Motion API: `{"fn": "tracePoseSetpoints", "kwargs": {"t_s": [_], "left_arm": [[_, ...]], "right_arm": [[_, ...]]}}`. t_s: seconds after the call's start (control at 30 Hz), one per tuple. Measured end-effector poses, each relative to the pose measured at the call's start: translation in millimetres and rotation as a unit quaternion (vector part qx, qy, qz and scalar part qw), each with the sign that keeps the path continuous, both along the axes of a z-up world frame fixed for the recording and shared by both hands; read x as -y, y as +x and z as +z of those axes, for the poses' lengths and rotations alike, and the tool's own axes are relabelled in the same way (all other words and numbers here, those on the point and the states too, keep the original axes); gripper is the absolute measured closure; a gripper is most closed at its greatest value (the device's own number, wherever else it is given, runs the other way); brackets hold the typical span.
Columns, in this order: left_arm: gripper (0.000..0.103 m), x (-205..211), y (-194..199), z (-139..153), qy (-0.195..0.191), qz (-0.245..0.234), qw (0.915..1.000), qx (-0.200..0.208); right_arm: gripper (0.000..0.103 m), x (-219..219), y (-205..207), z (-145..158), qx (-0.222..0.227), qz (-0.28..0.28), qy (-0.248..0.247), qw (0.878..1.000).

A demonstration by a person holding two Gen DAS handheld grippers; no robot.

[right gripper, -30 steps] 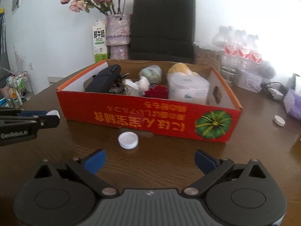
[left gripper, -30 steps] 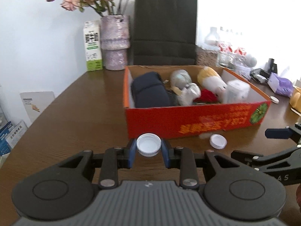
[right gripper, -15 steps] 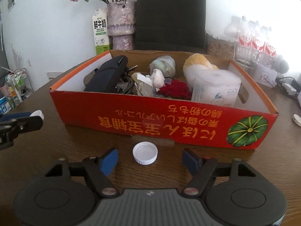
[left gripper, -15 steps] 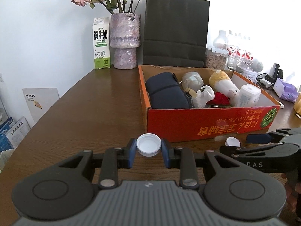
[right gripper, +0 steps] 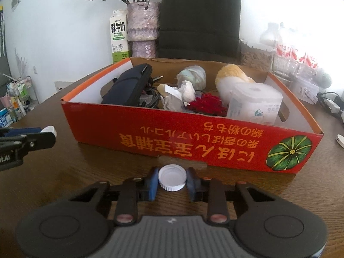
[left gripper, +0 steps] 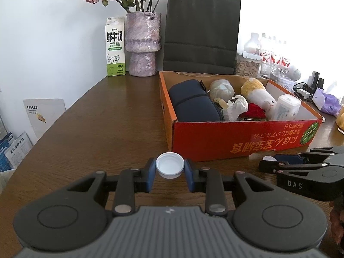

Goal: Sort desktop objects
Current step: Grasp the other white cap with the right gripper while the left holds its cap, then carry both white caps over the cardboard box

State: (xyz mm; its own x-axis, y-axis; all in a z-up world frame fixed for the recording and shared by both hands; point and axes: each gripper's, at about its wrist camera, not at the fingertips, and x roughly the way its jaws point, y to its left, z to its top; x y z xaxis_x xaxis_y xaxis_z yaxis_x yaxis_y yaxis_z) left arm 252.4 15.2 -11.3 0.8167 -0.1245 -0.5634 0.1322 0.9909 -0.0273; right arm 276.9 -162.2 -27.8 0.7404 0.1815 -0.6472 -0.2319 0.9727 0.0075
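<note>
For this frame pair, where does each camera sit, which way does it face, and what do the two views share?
Left wrist: rides the left tool, looking forward and down along its fingers at a white bottle cap gripped between them; the right tool shows at right.
Right wrist: rides the right tool, facing the red cardboard box; its jaws are closing on a second white cap; the left tool shows at left.
Shared: box, milk carton, vase, black paper bag, wooden table.
</note>
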Motion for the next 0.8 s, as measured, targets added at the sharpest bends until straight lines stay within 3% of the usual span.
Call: {"fn": "tracePoseSetpoints", "kwargs": {"t_s": [0.4, 0.8], "left_arm": [[0.074, 3.8, -14.5, 16.2, -0.005, -0.002, 0.9997, 0.024], [0.074, 41.6, -6.0, 88.8, -0.012, -0.039, 0.9935, 0.106]], "right_arm": [[0.076, 8.7, -26.7, 18.0, 0.028, 0.009, 0.019, 0.999], [0.076, 38.1, -26.8, 96.0, 0.127, -0.003, 0.037, 0.991]]}}
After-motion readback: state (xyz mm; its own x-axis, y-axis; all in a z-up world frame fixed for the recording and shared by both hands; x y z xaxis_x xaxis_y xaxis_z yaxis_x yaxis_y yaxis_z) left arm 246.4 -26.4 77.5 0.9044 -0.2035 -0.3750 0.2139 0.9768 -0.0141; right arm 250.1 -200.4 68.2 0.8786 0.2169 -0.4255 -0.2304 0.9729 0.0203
